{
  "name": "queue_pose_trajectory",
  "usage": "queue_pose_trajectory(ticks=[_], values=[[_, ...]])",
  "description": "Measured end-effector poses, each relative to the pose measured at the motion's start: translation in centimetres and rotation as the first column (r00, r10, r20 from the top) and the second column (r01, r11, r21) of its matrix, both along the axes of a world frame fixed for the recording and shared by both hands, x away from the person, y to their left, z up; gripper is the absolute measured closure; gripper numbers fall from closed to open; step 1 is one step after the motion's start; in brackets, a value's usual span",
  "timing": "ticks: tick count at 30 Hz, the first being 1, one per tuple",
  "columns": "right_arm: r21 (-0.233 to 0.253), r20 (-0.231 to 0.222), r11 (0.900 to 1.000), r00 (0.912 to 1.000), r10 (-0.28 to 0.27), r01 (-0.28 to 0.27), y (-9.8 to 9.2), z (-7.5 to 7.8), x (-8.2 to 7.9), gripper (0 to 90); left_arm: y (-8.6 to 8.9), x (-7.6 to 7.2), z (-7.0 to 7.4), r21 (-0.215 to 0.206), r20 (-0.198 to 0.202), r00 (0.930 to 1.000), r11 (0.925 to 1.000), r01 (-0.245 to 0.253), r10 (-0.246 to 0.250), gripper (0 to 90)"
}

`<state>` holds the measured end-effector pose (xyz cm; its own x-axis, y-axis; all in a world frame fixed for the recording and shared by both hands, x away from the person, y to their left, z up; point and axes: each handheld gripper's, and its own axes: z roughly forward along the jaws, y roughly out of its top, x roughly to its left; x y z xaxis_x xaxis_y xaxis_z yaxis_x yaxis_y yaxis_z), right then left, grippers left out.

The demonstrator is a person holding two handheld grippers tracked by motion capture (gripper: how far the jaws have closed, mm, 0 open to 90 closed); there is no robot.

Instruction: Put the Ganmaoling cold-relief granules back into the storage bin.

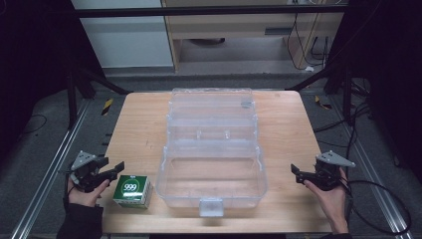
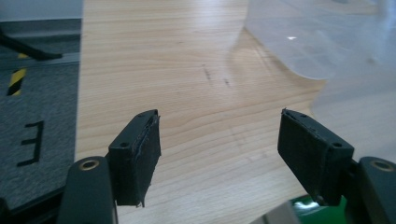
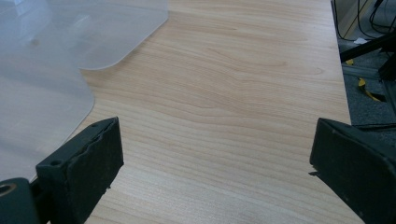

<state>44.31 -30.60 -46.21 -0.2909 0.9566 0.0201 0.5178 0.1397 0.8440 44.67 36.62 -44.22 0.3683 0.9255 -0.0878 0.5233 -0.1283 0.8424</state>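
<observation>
You hold both tools released, left tool (image 1: 118, 168) just beside the green box (image 1: 132, 191) at the tabletop's (image 1: 139, 124) near-left edge and right tool (image 1: 294, 171) well apart, flanking the clear bin (image 1: 211, 172), lid open, presumably ready for loading.

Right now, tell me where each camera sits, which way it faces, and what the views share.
High view: above the person's side, looking forward and down on the wooden table, clear plastic box and green carton; both hands, left gripper, right gripper.
Left gripper view: rides the left gripper, looking along its open jaws across the table toward the box.
Right gripper view: rides the right gripper, jaws open, box at left.
Shared: table and box.
</observation>
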Motion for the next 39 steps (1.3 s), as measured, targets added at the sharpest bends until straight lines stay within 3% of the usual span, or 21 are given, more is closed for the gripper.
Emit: queue_pose_trajectory(ticks=[6, 8, 10, 11, 18, 19, 20, 25, 32, 39], values=[[-0.021, 0.015, 1.0, 0.9999, 0.007, -0.007, 0.1, 0.2, 0.0, 3.1, -0.6, -0.1, 0.8, 0.048, -0.006, 0.9956, 0.9945, 0.093, -0.093, 27.7], [-0.026, 0.016, 1.0, 0.9998, 0.013, -0.013, 0.2, 0.3, 0.1, 3.2, -0.8, -0.1, 1.5, 0.103, -0.021, 0.9899, 0.9846, 0.142, -0.14, 26.9], [-0.031, 0.016, 0.999, 0.9997, 0.017, -0.016, 0.3, 0.3, 0.0, 3.2, -0.9, -0.1, 2.0, 0.118, -0.027, 0.9843, 0.9772, 0.176, -0.174, 26.5], [-0.031, 0.016, 0.999, 0.9997, 0.017, -0.016, 0.3, 0.3, 0.0, 3.2, -0.9, -0.1, 2.0, 0.118, -0.027, 0.9843, 0.9772, 0.176, -0.174, 26.2], [-0.035, 0.02, 0.999, 0.9995, 0.022, -0.021, 0.3, 0.4, -0.1, 3.2, -0.9, -0.3, 4.1, 0.161, -0.044, 0.9517, 0.9381, 0.307, -0.304, 24.0], [-0.037, 0.019, 0.999, 0.9996, 0.022, -0.022, 0.3, 0.4, -0.1, 3.2, -1.0, -0.4, 4.6, 0.173, -0.05, 0.9414, 0.9254, 0.337, -0.334, 23.7], [-0.037, 0.019, 0.999, 0.9996, 0.022, -0.022, 0.3, 0.4, -0.1, 3.2, -1.0, -0.4, 4.6, 0.173, -0.05, 0.9414, 0.9254, 0.337, -0.334, 23.1], [-0.048, 0.014, 0.998, 0.9995, 0.028, -0.028, 0.3, 0.3, 0.0, 3.0, -1.2, -0.2, 5.3, 0.181, -0.077, 0.9134, 0.8953, 0.407, -0.4, 22.2], [-0.058, 0.01, 0.998, 0.9993, 0.037, -0.037, 0.5, 0.3, -0.1, 2.8, -1.8, 0.0, 5.9, 0.227, -0.12, 0.871, 0.841, 0.491, -0.476, 21.3], [-0.066, 0.006, 0.997, 0.9991, 0.041, -0.04, 0.4, 0.2, -0.1, 2.6, -2.5, -0.2, 6.3, 0.29, -0.182, 0.8064, 0.753, 0.591, -0.563, 20.0]])
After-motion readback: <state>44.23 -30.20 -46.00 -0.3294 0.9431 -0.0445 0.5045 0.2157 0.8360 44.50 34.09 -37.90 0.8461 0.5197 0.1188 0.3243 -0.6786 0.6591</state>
